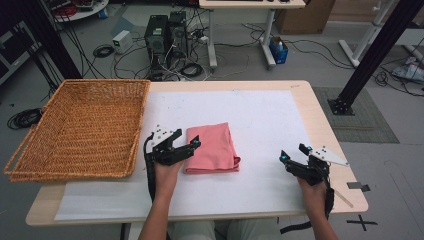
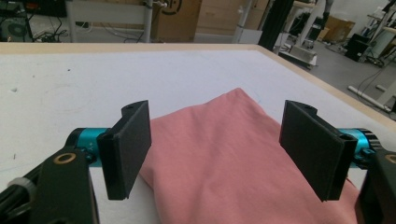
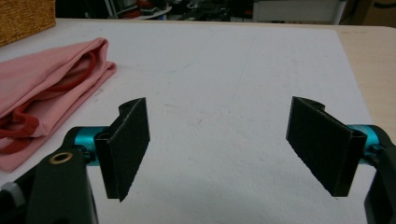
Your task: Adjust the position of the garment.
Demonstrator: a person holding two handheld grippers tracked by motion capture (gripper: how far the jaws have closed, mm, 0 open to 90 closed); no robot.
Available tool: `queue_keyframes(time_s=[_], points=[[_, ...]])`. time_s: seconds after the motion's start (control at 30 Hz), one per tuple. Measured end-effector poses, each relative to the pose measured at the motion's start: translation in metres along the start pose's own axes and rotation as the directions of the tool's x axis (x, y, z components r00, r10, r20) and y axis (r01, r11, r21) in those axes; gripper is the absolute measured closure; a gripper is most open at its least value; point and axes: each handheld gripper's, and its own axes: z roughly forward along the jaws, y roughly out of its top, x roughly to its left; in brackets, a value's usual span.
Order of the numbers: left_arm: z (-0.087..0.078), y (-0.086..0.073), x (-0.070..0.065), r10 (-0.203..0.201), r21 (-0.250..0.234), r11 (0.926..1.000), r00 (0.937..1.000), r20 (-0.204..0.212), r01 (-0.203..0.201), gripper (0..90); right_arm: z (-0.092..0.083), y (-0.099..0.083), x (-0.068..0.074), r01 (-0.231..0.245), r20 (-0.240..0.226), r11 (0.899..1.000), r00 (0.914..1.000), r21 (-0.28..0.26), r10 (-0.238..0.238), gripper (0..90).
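A folded pink cloth [image 1: 211,148] lies flat on the white sheet [image 1: 260,120] that covers the desk [image 1: 320,120], a little left of the middle and near the person's edge. In the right gripper view its layered edges face the camera, with a darker red hem showing between the folds [image 3: 44,79]. The left tongs [image 1: 186,141] hang just at the cloth's left side, pointing across it; in the left gripper view the two black pads [image 2: 128,149] stand wide apart with the pink fabric spread on the desk beyond and between them, neither pad pressing on it, so nothing is clamped. The right tongs [image 1: 295,153] rest well apart from the cloth, near the desk's right edge, jaws likewise spread, with only bare white sheet between them. A shallow wicker basket [image 1: 82,130] sits on the desk's left end, just beside the left hand [image 1: 165,172].
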Motion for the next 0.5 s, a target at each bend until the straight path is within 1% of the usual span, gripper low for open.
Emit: queue_keyframes(time_s=[0.07, 0.17, 0.23, 0.3, 0.4, 0.5], points=[[-0.0026, 0.0004, -0.0003, 0.001, -0.006, 1.0, 1.0, -0.003, -0.001, 25.1, 0.0003, -0.0002, 0.002, 0.015, 0.005, 1.0, 0.9999, 0.003, -0.015, 21.2], [-0.005, 0.0007, -0.0001, -0.004, -0.012, 0.9999, 1.0, 0.002, 0.004, 25.1, 0.0001, -0.0009, 0.0061, 0.06, 0.019, 0.998, 0.998, -0.004, -0.06, 21.2], [-0.005, 0.0005, 0.0003, 0.001, -0.008, 1.0, 0.9999, 0.011, 0.0, 25.1, 0.0011, -0.0008, 0.0077, 0.077, 0.022, 0.997, 0.9968, 0.005, -0.077, 21.2], [-0.0045, 0.0003, 0.0, 0.003, -0.008, 1.0, 0.9999, 0.014, -0.003, 25.1, 0.0014, -0.0007, 0.008, 0.074, 0.025, 0.997, 0.997, 0.01, -0.074, 21.2], [-0.0031, -0.0001, -0.0007, 0.001, -0.003, 1.0, 0.9999, 0.011, -0.001, 25.1, 0.0009, -0.0008, 0.007, 0.055, 0.026, 0.998, 0.9981, 0.007, -0.055, 21.2], [-0.0028, -0.0005, -0.0008, 0.012, 0.013, 0.9998, 0.9999, 0.005, -0.012, 25.1, 0.001, -0.0008, 0.0064, 0.057, 0.026, 0.998, 0.9981, 0.006, -0.057, 21.2]])
